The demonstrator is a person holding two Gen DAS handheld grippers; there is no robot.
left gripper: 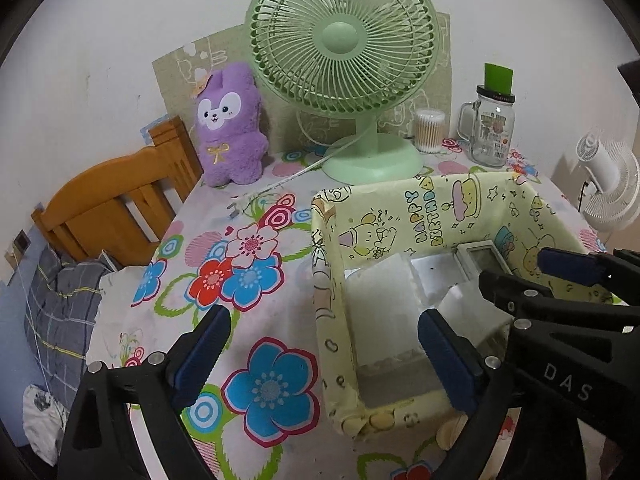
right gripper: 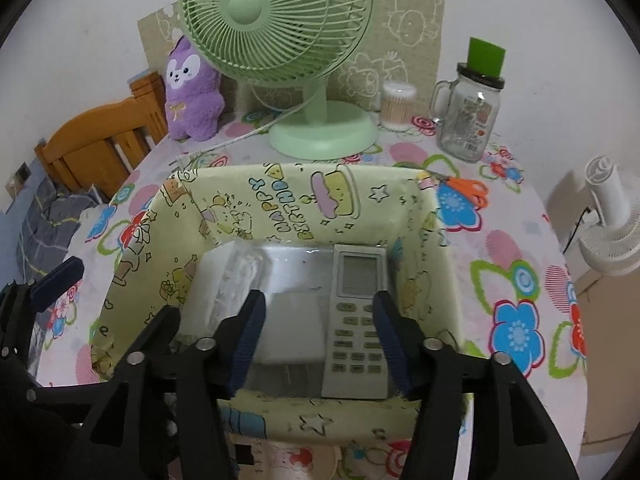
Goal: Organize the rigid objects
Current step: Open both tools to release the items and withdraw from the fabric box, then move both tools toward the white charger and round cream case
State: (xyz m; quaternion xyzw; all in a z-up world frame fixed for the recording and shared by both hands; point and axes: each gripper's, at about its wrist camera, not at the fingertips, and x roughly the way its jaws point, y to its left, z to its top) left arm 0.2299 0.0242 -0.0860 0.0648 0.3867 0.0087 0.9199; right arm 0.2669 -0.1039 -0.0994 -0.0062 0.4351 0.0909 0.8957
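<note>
Your right gripper [right gripper: 318,344] is over the yellow cartoon-print box [right gripper: 280,196], jaws parted with the remote control [right gripper: 356,320] lying flat on the box floor by the right wall, between and below the pads; neither pad looks pressed on it, so I read it as released, not gripped. The right-hand pad [right gripper: 390,336] sits close to the remote's edge, so if you pull out at an angle you could drag or flip it; lift straight up. Beside the remote are white blocks or cases [right gripper: 296,328] and a clear plastic piece [right gripper: 240,268]; can't tell exactly what they are, but they're packed tight, so another item dropped in carelessly may land tilted on top. Your left gripper [left gripper: 320,354] is wide open and empty, straddling the box's left wall [left gripper: 332,312], one finger outside over the floral tablecloth [left gripper: 248,272], the other inside. Closing now, or swinging sideways, would grab or shove the thin wall and slide the whole box. The two grippers are near each other over the box, so collision is a risk if both move in. Still out on the table: orange scissors [right gripper: 468,192] just beside the box's far right corner; the glass jar [right gripper: 468,116] and the green fan [right gripper: 280,32] stand close behind, so a wide reach could knock the jar.
</note>
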